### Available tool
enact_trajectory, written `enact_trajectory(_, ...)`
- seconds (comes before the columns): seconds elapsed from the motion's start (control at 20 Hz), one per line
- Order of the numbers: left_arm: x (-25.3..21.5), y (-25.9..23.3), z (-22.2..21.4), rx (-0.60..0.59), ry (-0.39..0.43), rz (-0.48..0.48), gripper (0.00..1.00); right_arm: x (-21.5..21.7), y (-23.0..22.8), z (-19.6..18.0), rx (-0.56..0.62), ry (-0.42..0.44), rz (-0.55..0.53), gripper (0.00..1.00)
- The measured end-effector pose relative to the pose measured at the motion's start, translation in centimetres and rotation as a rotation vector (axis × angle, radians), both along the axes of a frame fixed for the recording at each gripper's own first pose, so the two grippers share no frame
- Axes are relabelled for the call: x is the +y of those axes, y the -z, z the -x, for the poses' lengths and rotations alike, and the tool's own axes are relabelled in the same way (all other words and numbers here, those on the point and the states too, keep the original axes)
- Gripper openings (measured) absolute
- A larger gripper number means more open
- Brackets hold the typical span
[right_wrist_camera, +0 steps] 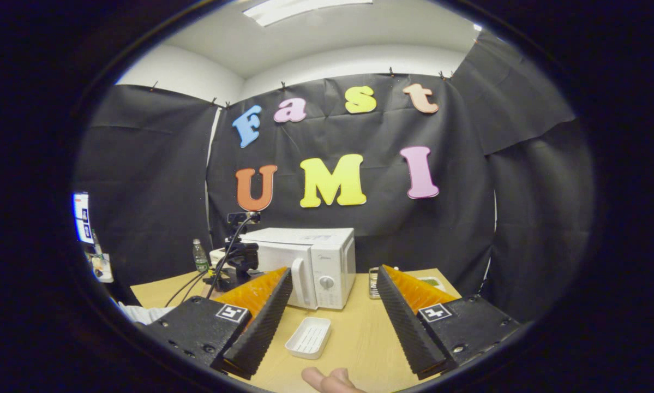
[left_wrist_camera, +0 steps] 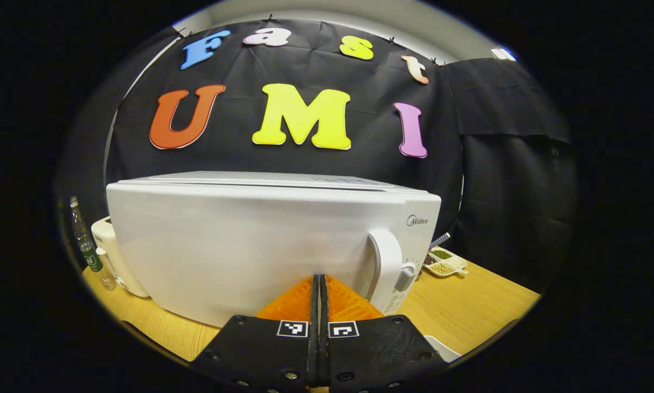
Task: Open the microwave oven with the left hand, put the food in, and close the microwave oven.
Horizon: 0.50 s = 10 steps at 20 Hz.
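Left claw (left_wrist_camera: pixel 319 284) — pressed together, against closed microwave (left_wrist_camera: pixel 261 240) door beside handle (left_wrist_camera: pixel 387 270). Right claw (right_wrist_camera: pixel 332 305) — spread, empty. Risk: cannot hook handle; pushing slides microwave across table (left_wrist_camera: pixel 468 300).

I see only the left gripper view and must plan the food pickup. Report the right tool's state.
Observer: In the right gripper view, the right tool is open, its fingers wide apart with nothing between them.
Operator: Check the white tray for food.
Observer: The white tray lies on the table in front of the microwave and looks empty.
Operator: Report any hand near it.
Observer: The fingertips of a hand show at the bottom edge, nearer the camera than the tray and not touching it.
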<state>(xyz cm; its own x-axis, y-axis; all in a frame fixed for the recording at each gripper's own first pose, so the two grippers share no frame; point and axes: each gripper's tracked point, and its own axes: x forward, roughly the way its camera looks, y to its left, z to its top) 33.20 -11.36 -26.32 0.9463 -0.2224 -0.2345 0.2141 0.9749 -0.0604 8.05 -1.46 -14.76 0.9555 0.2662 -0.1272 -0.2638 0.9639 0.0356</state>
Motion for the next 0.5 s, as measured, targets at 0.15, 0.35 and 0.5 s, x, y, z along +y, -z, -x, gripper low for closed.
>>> enact_trajectory(0.15, -0.3, -0.1, -0.4, -0.01, -0.015, -0.027, 0.0, -0.8, 1.3, -0.8, 0.023, 0.0, -0.028, 0.99)
enact_trajectory(0.35, -0.2, 0.7, -1.1, 0.031, -0.043, -0.033, 0.0, -1.7, 2.4, -1.3, 0.055, 0.018, -0.043, 0.98)
enact_trajectory(0.5, -0.5, 0.4, -1.1, 0.014, -0.049, -0.025, 0.0, -2.6, 2.4, -0.8, 0.068, 0.066, -0.018, 0.98)
